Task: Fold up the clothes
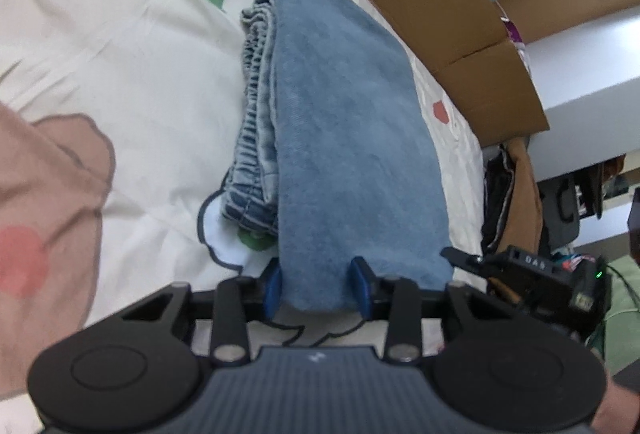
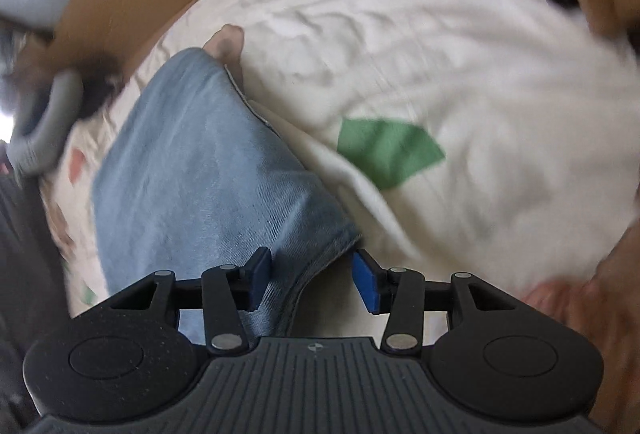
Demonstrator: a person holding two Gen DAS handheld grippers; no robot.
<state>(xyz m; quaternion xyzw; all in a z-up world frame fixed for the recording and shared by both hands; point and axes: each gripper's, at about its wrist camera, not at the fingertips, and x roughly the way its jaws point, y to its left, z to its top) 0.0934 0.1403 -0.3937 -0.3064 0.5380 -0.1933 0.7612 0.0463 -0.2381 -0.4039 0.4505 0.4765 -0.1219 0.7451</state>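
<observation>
The folded blue jeans (image 1: 344,121) lie on the bed sheet (image 1: 140,53). The left hand-held gripper (image 1: 318,288) pinches their near edge, probably steadying the fold. The right hand-held gripper (image 2: 312,282) stands parted over a blurred hem, gripping nothing.

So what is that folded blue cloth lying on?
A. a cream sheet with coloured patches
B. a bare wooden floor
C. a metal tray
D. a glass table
A: the folded blue cloth rests on a cream sheet with green and red patches, seen in both wrist views.
</observation>
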